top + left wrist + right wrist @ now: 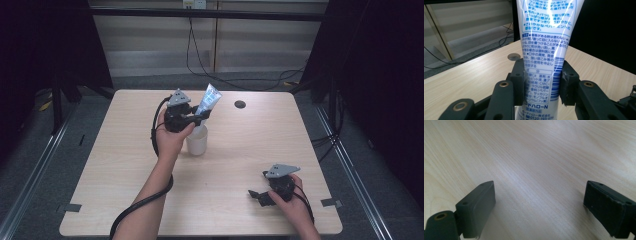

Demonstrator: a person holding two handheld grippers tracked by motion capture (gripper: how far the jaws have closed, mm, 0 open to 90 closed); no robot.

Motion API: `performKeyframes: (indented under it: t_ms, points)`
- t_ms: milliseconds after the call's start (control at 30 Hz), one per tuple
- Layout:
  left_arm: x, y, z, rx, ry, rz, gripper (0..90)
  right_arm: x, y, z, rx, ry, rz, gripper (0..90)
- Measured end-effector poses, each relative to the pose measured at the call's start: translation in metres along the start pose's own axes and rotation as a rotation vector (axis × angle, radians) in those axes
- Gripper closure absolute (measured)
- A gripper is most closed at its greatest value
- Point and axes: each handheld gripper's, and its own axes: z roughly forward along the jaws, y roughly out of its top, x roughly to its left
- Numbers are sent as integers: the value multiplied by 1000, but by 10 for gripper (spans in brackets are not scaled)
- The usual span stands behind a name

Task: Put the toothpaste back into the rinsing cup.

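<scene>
White and blue, the toothpaste tube (543,50) carries dense Japanese print; near its lower end the lettering "ハローN" and the digits "0120-193-696" can be read. In the left gripper view the left gripper (543,82) clamps it from both sides, pads pressing the tube's sides. In the high view the tube (207,100) sits just above centre, tilted, its lower end over a white cup (197,141) on the pale wooden table (240,165). A dark round disc (240,104) lies to the tube's right. At lower right, the right gripper (257,195) rests low over the table, well apart from the cup, its jaws spread wide with bare wood between them.
</scene>
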Motion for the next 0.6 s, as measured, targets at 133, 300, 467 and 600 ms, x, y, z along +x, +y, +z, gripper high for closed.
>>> performKeyframes:
  t_ms: [133,300,467,600]
  points:
    - [1,-2,3,5,7,-3,633,0,0,0,0,1,1,100]
    - [2,-7,6,10,13,-10,631,0,0,0,0,2,-2,100]
    - [2,-9,8,10,14,-15,628,0,0,0,-1,4,-3,100]
    - [4,-12,10,13,14,-20,628,0,0,0,-1,4,-4,100]
